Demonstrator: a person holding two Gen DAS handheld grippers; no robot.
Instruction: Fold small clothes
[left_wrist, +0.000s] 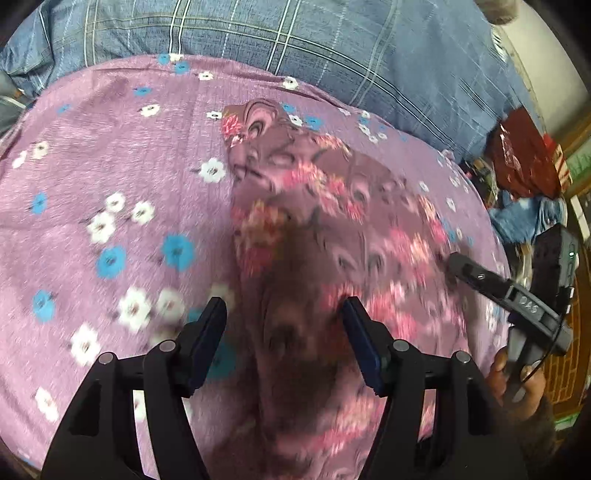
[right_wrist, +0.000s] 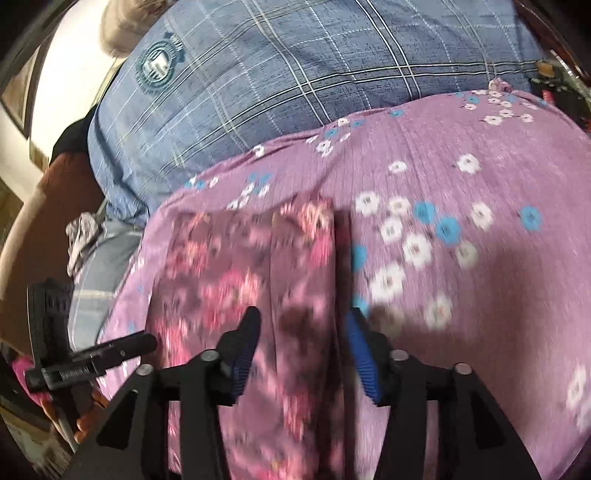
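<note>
A small mauve garment with pink flowers (left_wrist: 310, 206) lies on a purple sheet with white and blue flowers (left_wrist: 110, 155). It shows as a long folded strip in the right wrist view (right_wrist: 240, 266). My left gripper (left_wrist: 282, 314) is open, its jaws wide apart just above the near end of the garment, holding nothing. My right gripper (right_wrist: 301, 325) is open over the strip's right edge, also empty. The right gripper's dark body shows at the right of the left wrist view (left_wrist: 509, 291); the left gripper shows at the lower left of the right wrist view (right_wrist: 96, 358).
A blue plaid pillow or quilt (right_wrist: 295, 74) lies along the far side of the sheet. Red and blue items (left_wrist: 524, 158) are piled beyond the bed's right side. A brown rounded form (right_wrist: 44, 221) and a small patterned cloth (right_wrist: 83, 236) sit at the left.
</note>
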